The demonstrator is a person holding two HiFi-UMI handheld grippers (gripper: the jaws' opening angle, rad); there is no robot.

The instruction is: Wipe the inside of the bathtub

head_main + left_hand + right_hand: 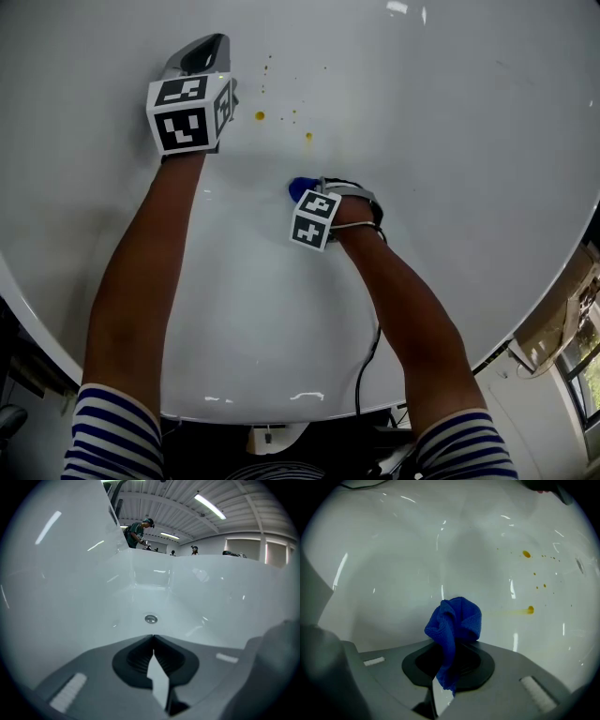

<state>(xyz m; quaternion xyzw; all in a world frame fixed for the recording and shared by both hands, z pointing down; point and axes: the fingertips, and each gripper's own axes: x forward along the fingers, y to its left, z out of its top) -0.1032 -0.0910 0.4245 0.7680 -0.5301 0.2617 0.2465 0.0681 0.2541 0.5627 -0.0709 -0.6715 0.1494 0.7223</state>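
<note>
I look down into a white bathtub point(450, 187). Yellow-orange drops point(260, 116) speckle its inner surface; the right gripper view shows these stains point(527, 554) ahead and to the right, one with a faint smear point(529, 610). My right gripper point(452, 641) is shut on a bunched blue cloth point(456, 620), which peeks out as a blue cloth point(301, 188) past the marker cube in the head view, a little below the stains. My left gripper point(152, 641) hangs over the tub with its jaws shut and nothing in them, left of the stains, facing the drain point(150, 618).
The tub rim point(281, 409) curves along the bottom of the head view, with a black cable point(366, 366) trailing over it. Cardboard and clutter point(553, 319) lie outside the tub at right. Beyond the far tub wall, people point(139, 530) stand in a hall.
</note>
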